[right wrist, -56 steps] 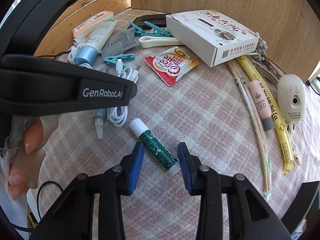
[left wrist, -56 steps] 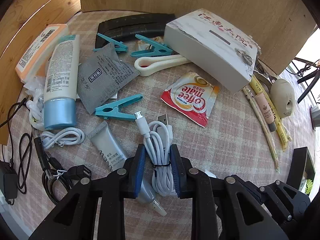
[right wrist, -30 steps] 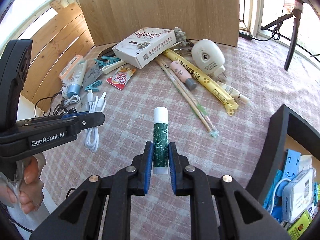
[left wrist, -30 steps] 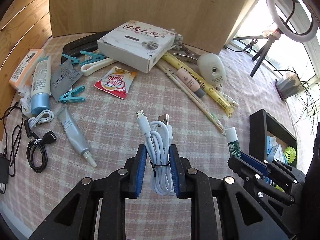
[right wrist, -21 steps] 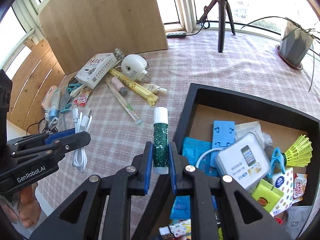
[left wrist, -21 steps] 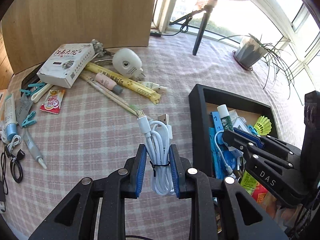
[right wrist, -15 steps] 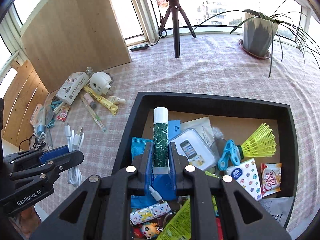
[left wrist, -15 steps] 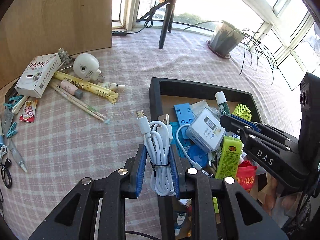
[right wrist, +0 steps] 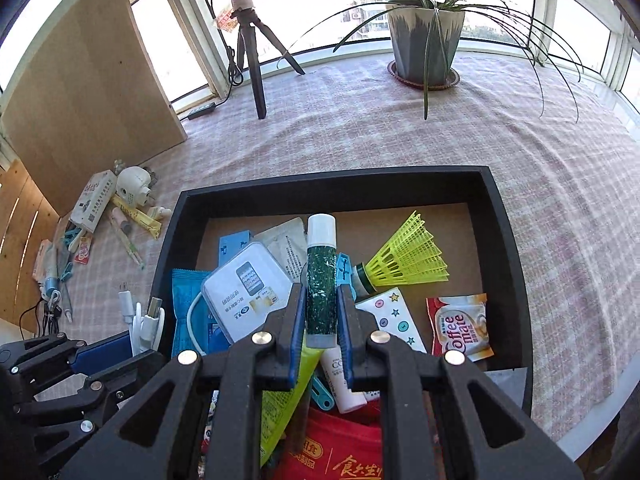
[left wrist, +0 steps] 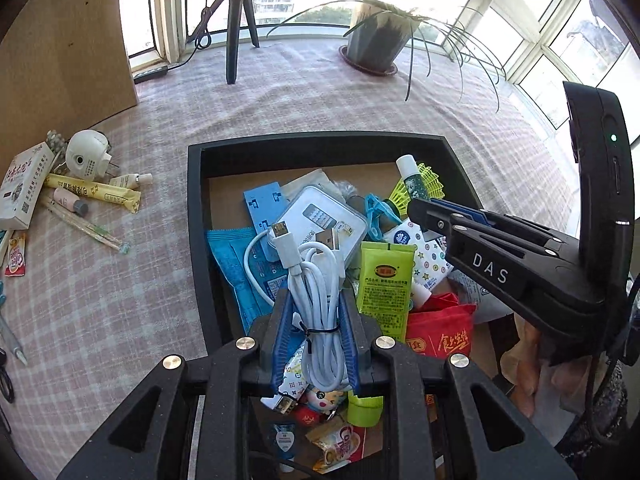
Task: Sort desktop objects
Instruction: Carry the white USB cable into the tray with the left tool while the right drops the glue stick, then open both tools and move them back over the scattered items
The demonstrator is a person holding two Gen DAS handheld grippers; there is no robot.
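A: Left claw (left wrist: 313, 340)?
B: Clamped on white cable (left wrist: 316, 292), lower centre, over black box (left wrist: 320, 148).
A: Right claw (right wrist: 321, 336)?
B: Gripped green tube (right wrist: 321, 280), centre frame, above same box.

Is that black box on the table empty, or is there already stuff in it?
Already well filled. The black box holds a yellow shuttlecock, a Coffee mate sachet, a white phone-picture case and many packets, though some cardboard floor still shows.

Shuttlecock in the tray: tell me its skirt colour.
Neon yellow shuttlecock skirt; right wrist view shows it best.
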